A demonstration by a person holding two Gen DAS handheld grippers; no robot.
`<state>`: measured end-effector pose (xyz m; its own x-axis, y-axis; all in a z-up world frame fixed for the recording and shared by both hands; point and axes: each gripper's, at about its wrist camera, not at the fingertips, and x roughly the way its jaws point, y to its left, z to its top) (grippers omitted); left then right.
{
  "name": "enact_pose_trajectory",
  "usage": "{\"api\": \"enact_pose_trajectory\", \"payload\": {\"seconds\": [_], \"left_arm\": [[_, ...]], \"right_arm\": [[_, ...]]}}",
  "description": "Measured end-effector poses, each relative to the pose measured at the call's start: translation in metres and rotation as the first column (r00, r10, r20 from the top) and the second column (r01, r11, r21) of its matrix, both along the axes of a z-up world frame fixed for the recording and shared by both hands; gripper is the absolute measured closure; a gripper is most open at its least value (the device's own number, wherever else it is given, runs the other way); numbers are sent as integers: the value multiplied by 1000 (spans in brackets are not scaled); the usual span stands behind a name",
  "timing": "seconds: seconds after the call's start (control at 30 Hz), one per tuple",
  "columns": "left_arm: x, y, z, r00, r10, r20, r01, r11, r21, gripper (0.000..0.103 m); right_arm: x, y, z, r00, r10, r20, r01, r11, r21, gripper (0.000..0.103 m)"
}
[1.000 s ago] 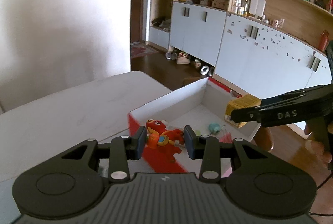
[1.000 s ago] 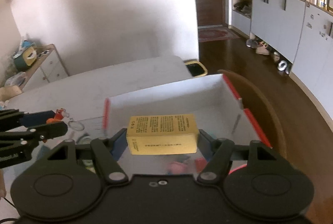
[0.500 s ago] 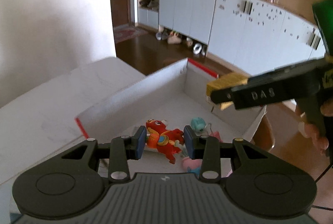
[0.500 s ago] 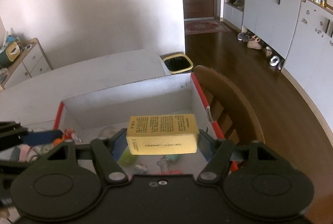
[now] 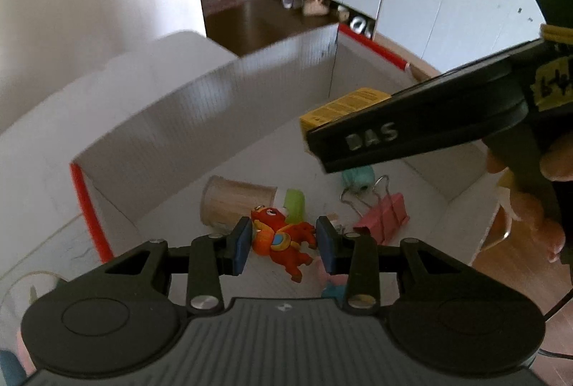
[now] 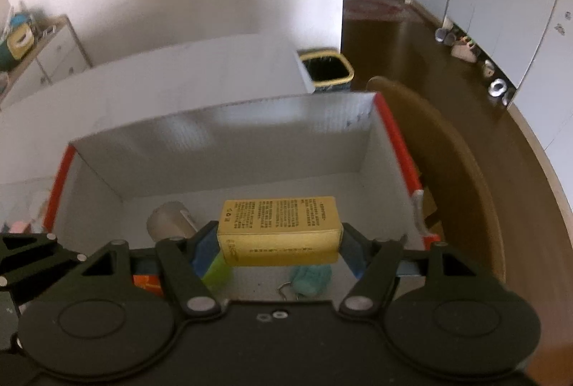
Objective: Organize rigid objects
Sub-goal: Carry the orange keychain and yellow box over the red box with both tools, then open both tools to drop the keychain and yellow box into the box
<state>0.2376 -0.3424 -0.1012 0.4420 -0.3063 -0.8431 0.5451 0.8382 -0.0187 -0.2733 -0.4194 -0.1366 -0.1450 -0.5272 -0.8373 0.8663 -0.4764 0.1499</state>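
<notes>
Both loads hang over the white box point(image 6: 222, 131): left gripper point(image 5: 283, 244) clamps a red toy point(image 5: 283, 241), right gripper point(image 6: 279, 242) a yellow carton point(image 6: 279, 224). Next (probably) lower, then part the jaws.

box point(image 5: 229, 106): cup point(image 5: 236, 201) left | clip point(image 5: 385, 215) right | bin point(image 6: 327, 70) behind

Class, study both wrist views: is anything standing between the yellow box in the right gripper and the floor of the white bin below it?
No lid or wall blocks it. The yellow box, clamped in the right gripper, hangs over the open white bin. A teal item and a green piece lie on the floor roughly beneath; the floor farther back looks bare.
</notes>
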Motion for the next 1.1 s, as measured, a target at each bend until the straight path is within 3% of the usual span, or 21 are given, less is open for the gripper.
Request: {"api": "enact_pose_trajectory", "payload": {"seconds": [0.37, 0.8, 1.1], "left_arm": [[22, -6, -20, 990, 29, -138, -22, 998, 50, 65], [41, -8, -34, 959, 52, -279, -29, 996, 88, 65], [43, -7, -31, 955, 57, -290, -28, 994, 102, 65]], "right_arm": [[1, -32, -26, 999, 42, 15, -44, 985, 168, 33], [-3, -38, -34, 999, 15, 40, -22, 980, 197, 33], [-4, -26, -26, 998, -6, 57, -3, 988, 155, 31]]}}
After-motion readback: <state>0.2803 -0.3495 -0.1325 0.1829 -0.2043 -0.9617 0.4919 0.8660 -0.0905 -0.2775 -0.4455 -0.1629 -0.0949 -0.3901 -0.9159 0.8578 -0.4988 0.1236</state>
